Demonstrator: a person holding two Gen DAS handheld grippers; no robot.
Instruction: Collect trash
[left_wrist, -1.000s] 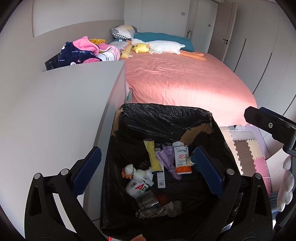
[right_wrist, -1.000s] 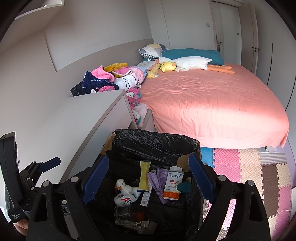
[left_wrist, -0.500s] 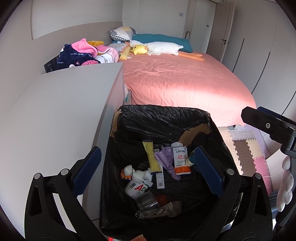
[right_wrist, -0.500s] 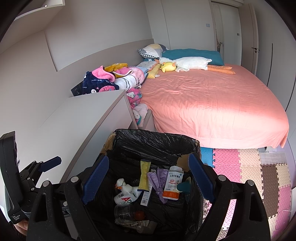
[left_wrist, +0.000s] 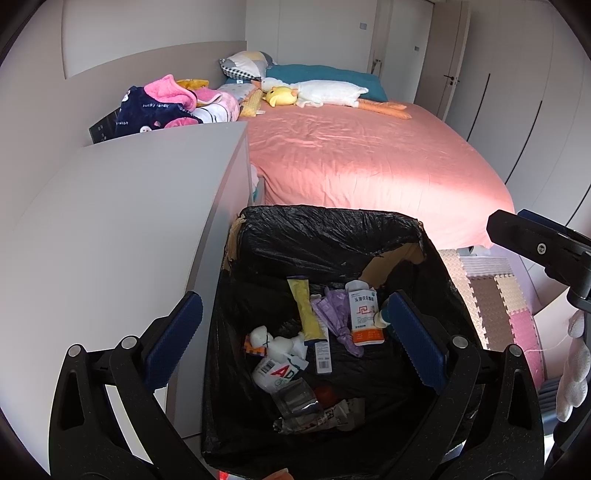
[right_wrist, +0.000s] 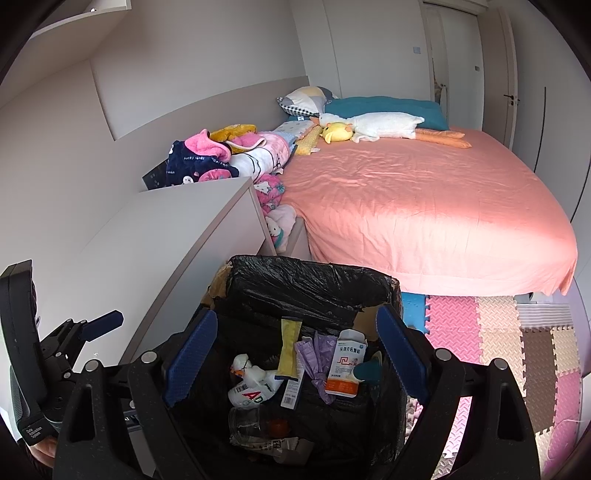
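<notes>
the trash (left_wrist: 317, 343) is seen already lying in the black-lined bin (left_wrist: 332, 229), which stands at six o'clock of both views, just beside the pale cabinet (left_wrist: 129, 221) and near the foot of the pink bed (left_wrist: 362, 155). a white and orange medicine box (left_wrist: 364, 314), a yellow sachet (left_wrist: 304, 310), a crumpled purple wrapper (left_wrist: 332, 317), a white bottle with red lettering (left_wrist: 275, 373) and a clear crushed plastic piece (left_wrist: 295, 398) are made out; all are judged light and easily crushed, the films slippery and limp, the box stiff enough to be pinched across its flat faces. the liner itself is judged thin, soft and liable to tear, so it would best be taken at the folded rim at twelve o'clock, where the plastic is doubled over the cardboard edge.

the left gripper (left_wrist: 295, 336) is held above the bin with its jaws spread wide and nothing between them. the right gripper (right_wrist: 295, 354) is likewise spread wide and empty over the same opening.

beyond, a heap of pink and navy clothes (right_wrist: 207, 155) is seen at ten o'clock, a white goose plush (right_wrist: 384, 125) at twelve, and foam floor mats (right_wrist: 498, 332) at four o'clock.
</notes>
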